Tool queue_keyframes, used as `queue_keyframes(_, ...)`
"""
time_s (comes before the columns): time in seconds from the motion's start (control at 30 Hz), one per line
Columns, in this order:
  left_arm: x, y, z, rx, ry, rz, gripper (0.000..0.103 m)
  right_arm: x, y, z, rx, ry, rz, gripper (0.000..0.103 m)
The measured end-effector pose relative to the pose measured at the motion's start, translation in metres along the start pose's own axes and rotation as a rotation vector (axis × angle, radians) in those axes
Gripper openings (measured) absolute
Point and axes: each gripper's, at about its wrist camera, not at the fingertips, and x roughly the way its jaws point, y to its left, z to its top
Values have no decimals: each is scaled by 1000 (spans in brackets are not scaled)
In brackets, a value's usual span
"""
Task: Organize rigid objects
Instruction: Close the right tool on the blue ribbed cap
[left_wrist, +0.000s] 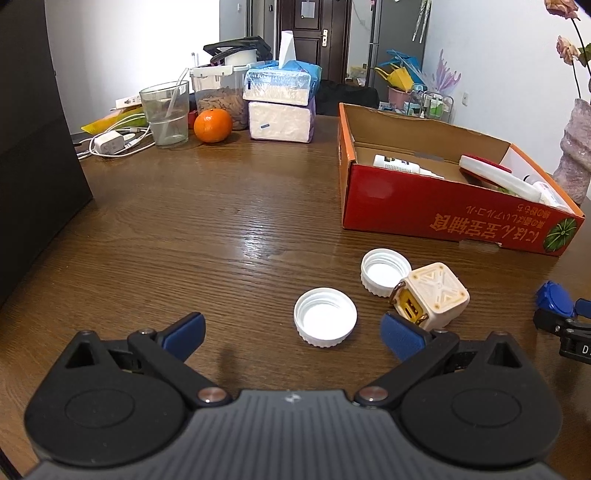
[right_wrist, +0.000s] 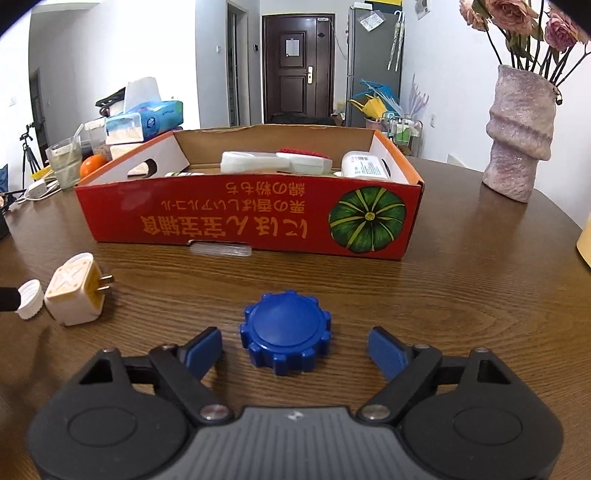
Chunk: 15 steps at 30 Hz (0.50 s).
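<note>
Right wrist: right claw (right_wrist: 295, 349) wide, gripping nothing; blue cap (right_wrist: 285, 331) between, dome-up.

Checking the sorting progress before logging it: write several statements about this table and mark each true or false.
1. The ridged blue plastic cap lies between the right tongs' open pads, untouched. True.
2. The red cardboard box is empty. False: white containers already lie inside it.
3. Both round white plastic caps, the near one and the far one, lie open side up. True.
4. The cream cube-shaped plug adapter sits in the box. False: it is on the wooden table, against the far cap.
5. The left tongs grip a white cap. False: they are open, holding nothing.
</note>
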Motion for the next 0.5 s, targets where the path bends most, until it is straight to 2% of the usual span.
queue_keyframes(0.03,1,0,0,-4,1,-2,103,0,0,0,-3,-4,1,82)
queue_keyframes(0.17,4,0,-1,-12,7,-8,103,-5,4,-1,-30,-31,29,51)
queue_keyframes(0.5,18,-2,-7,-9,32,-2,103,-20,4,-4,-16,-113,22,51)
